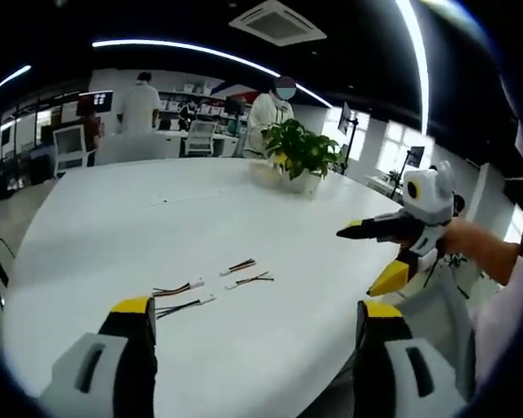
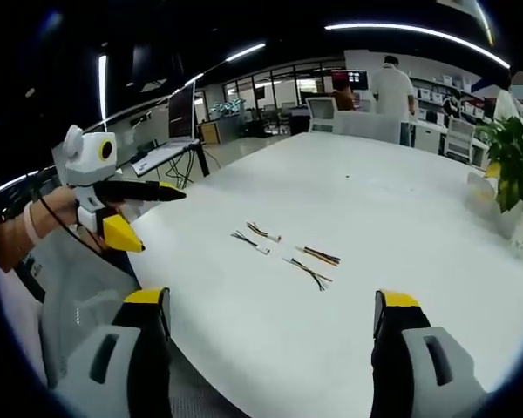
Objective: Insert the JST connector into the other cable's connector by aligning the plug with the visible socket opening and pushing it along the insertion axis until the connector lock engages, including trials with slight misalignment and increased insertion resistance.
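Yellow-tipped left claw [image 1: 254, 320] wide open, empty, right claw [image 2: 270, 312] likewise

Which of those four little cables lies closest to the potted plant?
The cable with reddish wires at the far end of the cluster lies nearest the plant; the other three sit closer to the table's near edge.

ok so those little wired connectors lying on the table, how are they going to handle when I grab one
Probably floppy: each short cable is thin loose wires ending in a small connector, so the tail would likely droop. Likely very light, and may slide on the smooth white table if nudged. Both hand-held grippers are open and hold nothing.
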`<state>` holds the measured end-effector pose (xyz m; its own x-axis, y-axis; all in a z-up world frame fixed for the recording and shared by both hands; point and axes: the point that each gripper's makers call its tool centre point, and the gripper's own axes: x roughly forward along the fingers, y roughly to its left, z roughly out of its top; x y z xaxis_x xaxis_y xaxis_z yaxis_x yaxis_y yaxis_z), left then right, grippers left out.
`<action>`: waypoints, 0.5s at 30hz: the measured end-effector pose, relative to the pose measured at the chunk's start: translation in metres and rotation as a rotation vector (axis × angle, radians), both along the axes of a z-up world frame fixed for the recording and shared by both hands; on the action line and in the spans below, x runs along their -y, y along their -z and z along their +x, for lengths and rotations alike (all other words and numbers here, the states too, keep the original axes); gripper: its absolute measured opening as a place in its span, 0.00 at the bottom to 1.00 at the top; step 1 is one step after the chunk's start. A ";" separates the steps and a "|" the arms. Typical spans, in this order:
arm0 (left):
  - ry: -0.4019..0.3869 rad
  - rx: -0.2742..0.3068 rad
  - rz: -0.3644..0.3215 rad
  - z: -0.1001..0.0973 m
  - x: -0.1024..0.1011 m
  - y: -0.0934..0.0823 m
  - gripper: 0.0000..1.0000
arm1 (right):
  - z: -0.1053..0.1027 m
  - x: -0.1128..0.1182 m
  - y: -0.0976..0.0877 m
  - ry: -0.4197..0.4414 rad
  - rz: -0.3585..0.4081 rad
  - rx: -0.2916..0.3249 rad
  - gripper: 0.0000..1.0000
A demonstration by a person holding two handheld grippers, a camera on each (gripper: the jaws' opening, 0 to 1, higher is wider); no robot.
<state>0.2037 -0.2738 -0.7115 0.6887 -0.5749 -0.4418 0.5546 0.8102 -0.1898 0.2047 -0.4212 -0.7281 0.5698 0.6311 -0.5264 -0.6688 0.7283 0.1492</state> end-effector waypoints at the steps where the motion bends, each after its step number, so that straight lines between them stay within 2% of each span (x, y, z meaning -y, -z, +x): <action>1: 0.001 0.000 0.003 0.000 0.000 0.001 0.93 | 0.000 0.000 -0.001 0.001 0.002 0.002 0.95; 5: 0.000 -0.021 0.015 0.000 -0.001 0.009 0.93 | 0.000 0.001 0.000 0.003 0.000 0.001 0.95; 15: -0.012 -0.024 0.013 -0.001 -0.005 0.009 0.93 | 0.013 0.017 0.000 0.025 -0.025 0.015 0.95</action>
